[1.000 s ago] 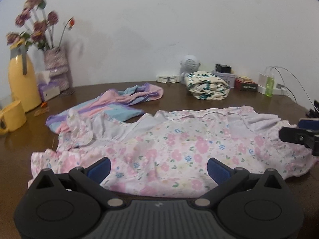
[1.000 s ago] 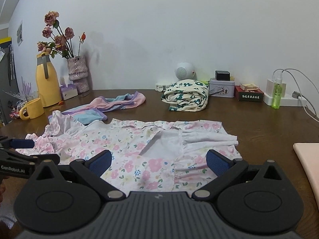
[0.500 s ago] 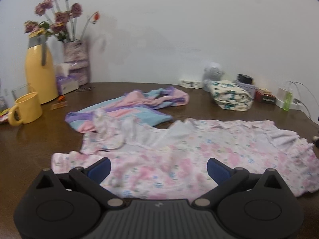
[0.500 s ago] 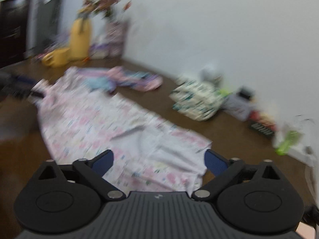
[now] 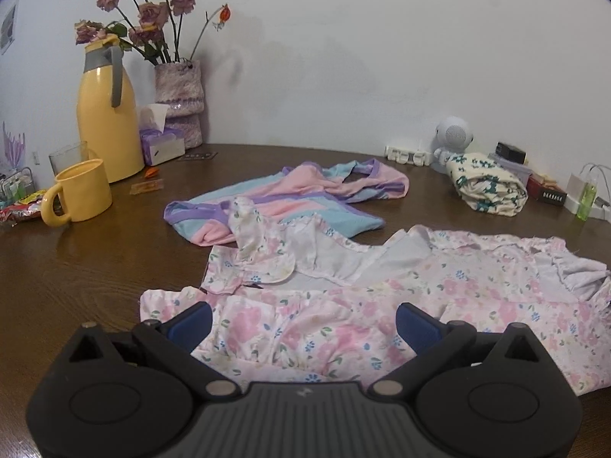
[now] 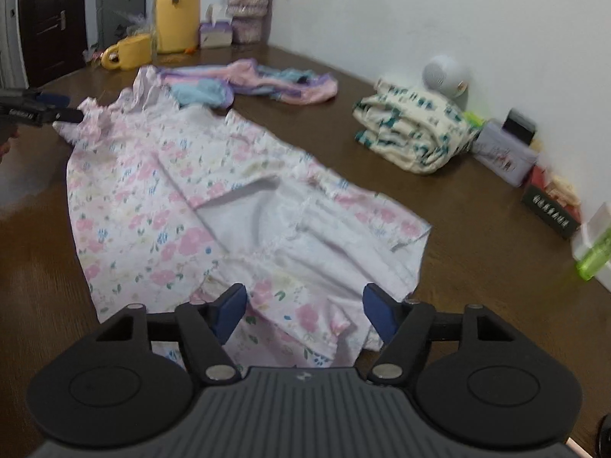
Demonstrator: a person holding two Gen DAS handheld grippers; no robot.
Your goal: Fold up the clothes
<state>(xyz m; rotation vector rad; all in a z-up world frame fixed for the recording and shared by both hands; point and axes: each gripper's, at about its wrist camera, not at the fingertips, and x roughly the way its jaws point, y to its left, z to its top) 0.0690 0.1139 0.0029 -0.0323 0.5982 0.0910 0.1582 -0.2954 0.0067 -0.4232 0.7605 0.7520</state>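
A pink floral dress point(image 5: 382, 305) lies spread on the brown table point(image 5: 76, 286), its white lining showing at the neck. My left gripper point(image 5: 303, 324) hovers open over the dress's near edge, close to the sleeve end, with nothing pinched. It also shows at the far left of the right wrist view as the left gripper point(image 6: 38, 108), beside the sleeve. My right gripper point(image 6: 303, 313) is over the dress point(image 6: 172, 191) at its hem end. Its jaws are closing with the hem's folds between and below them, and the pads do not press the cloth.
A pastel striped garment point(image 5: 290, 198) lies behind the dress, and a folded cream floral garment point(image 5: 487, 187) sits at the back right. A yellow jug point(image 5: 107, 114), yellow mug point(image 5: 80, 192), flower vase point(image 5: 179, 103) and tissue box point(image 5: 160, 145) stand back left. Small boxes point(image 6: 504, 156) and a green bottle point(image 6: 594, 257) line the wall.
My left gripper has shifted left along the dress toward the sleeve end. My right gripper has swung to the hem end and rolled, and its jaws have narrowed.
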